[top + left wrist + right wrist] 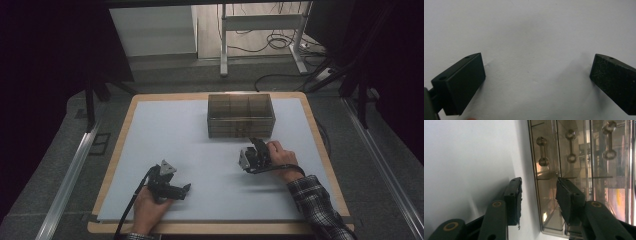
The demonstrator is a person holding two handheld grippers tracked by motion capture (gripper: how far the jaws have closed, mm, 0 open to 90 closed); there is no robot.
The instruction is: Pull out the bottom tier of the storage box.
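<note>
A dim room is seen, with a pale sheet laid over a wood-edged surface point(117, 150) and a table frame point(260, 22) with loose cables on the floor behind. A clear drawer box point(241, 116) stands toward the far middle of the sheet; small dumbbell-shaped knobs point(543, 151) are seen on its drawer fronts. The right gripper point(258, 146) is held just in front of the box's near face, tipped on its side, jaws partly open with nothing between them; the box's front corner edge lines up with the gap. The left gripper point(181, 191) is rested low at the near left, well apart from the box, jaws wide and empty over bare sheet. Risk judged: the light box could be shoved back or skewed if a jaw strikes the wall instead of a knob, since it is not being steadied. A knob could also slip out if pinched off-centre.
</note>
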